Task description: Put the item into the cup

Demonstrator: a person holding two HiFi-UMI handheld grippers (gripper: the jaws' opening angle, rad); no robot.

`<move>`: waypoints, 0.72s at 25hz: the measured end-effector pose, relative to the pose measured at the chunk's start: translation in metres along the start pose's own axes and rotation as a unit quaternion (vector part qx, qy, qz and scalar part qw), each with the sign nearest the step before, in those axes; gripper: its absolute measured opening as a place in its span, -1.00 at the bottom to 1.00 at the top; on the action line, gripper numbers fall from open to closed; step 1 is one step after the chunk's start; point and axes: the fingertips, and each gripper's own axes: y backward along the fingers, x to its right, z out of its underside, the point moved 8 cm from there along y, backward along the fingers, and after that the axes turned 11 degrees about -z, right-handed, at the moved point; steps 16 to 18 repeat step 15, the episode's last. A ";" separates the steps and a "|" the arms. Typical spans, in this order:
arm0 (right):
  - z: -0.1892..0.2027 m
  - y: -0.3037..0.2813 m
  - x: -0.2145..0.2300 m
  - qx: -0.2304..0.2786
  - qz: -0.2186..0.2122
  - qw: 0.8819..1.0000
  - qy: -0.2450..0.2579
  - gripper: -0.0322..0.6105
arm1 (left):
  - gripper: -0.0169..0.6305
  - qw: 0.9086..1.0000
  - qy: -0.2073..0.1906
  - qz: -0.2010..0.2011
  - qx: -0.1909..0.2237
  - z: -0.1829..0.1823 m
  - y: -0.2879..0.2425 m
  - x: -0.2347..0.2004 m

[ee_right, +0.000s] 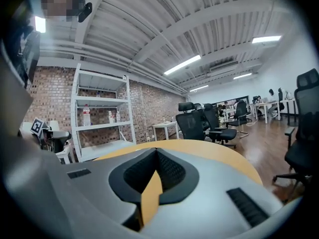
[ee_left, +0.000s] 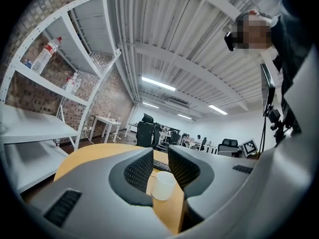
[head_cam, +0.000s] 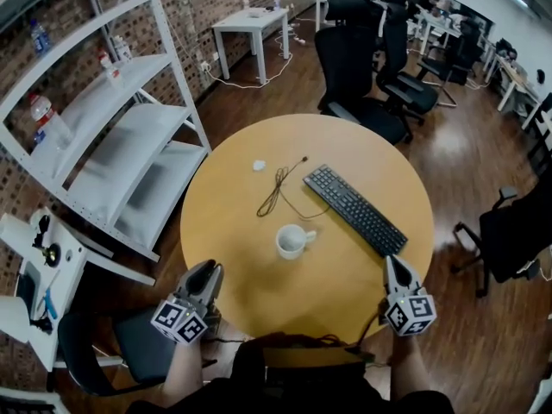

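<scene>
We see the left tongs (head_cam: 205,276) spread and the right tongs (head_cam: 391,264) pressed together, both at the near edge of the surface (head_cam: 345,274), with the white cup (head_cam: 291,241) standing farther in.

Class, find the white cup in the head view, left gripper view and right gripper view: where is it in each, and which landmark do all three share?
Head view: cup at the centre, left of the keyboard.
Left gripper view: cup at low centre.
Right gripper view: not in it.
Shared landmark: the white shelf rack, at the left in all three.
</scene>
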 end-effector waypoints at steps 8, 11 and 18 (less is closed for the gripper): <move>0.002 -0.008 0.003 -0.004 -0.013 1.000 -0.003 -0.87 | -0.67 1.000 0.008 -0.009 0.002 0.001 0.001 -0.007; 0.003 -0.007 0.001 -0.009 -0.012 1.000 -0.006 -0.87 | -0.67 1.000 0.016 0.004 -0.002 0.003 -0.005 -0.002; 0.005 -0.008 -0.003 -0.012 -0.014 1.000 -0.006 -0.87 | -0.67 0.999 0.021 0.024 -0.003 0.004 -0.014 0.005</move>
